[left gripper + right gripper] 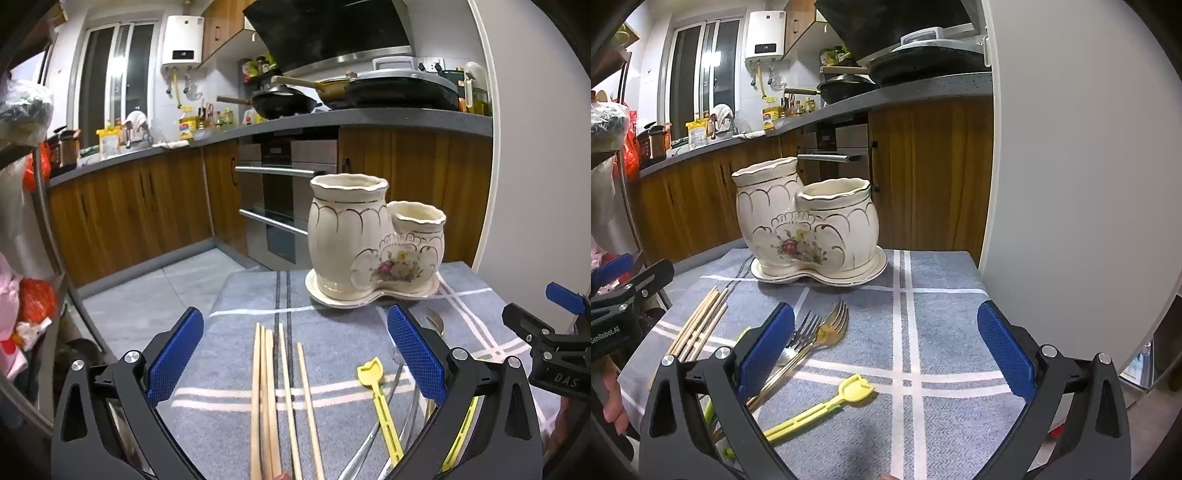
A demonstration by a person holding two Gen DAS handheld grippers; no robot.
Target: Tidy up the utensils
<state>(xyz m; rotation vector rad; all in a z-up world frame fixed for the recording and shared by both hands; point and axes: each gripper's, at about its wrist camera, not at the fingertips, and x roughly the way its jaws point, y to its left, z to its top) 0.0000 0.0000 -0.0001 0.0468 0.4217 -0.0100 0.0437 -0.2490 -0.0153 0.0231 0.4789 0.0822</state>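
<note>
A cream ceramic utensil holder (369,240) (809,225) with two empty pots stands on its saucer at the far side of the grey checked cloth (243,369) (942,332). Several wooden chopsticks (273,398) (701,325) lie on the cloth, right under my open left gripper (295,350). A yellow plastic utensil (380,402) (827,406) and metal forks (820,332) lie to their right. My right gripper (886,347) hovers open over the cloth, the forks by its left finger and the yellow utensil between its fingers. In the left wrist view the right gripper (546,332) shows at the right edge.
The small table ends just behind the holder, with tiled floor (147,295), wooden cabinets (129,210) and an oven (284,206) beyond. A white wall panel (1071,184) rises close on the right. A shelf with bags (29,295) stands at the left.
</note>
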